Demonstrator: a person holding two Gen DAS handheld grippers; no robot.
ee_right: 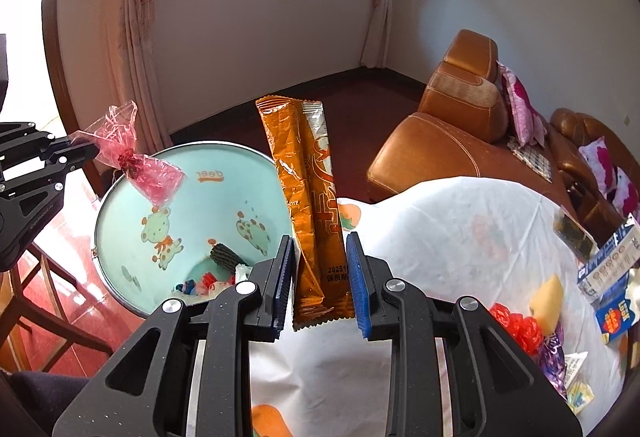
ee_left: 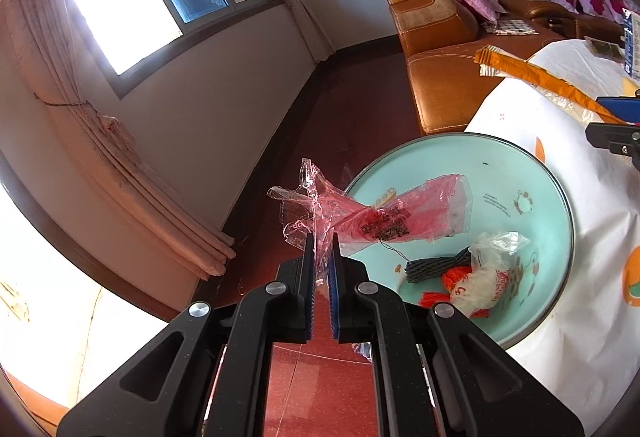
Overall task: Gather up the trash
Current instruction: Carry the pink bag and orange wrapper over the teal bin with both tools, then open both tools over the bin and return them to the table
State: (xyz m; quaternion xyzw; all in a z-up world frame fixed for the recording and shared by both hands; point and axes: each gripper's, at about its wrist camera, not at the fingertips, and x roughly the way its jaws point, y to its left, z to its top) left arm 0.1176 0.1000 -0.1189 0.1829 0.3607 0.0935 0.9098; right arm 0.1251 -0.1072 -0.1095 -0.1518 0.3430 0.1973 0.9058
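Left claw point(ee_left: 322, 237) stood nearly closed, its blue pads pinching a thin fold of the pink bag point(ee_left: 384, 217), which hung crumpled over the near edge of the bin point(ee_left: 520, 165); right claw point(ee_right: 320, 241) sat wider, its pads at either edge of the orange wrapper point(ee_right: 308, 189), apparently gripping it, though a slight gap showed on the right side, so I judged the hold light; the wrapper stood nearly upright out of the jaws, long and flat, creased foil with a silver seam and a printed date near its lower end; the bag was clear film tinted pink with black print, limp and likely to cling to the pads; both pieces seemed to be at the drop stage, carried to the bin and not yet let go; next, each claw would need to come over the bin's mouth and spread its jaws, the wrapper first needing to shift left, since it hung over the bin's right rim and the table point(ee_right: 440, 229); inside the bin lay a dark ribbed piece, red scraps and a white bag; farther right on the white cloth more litter waited, a red scrap point(ee_right: 516, 325), a yellow piece point(ee_right: 546, 297) and a blue box point(ee_right: 612, 313); beyond stood a brown sofa point(ee_right: 440, 141).
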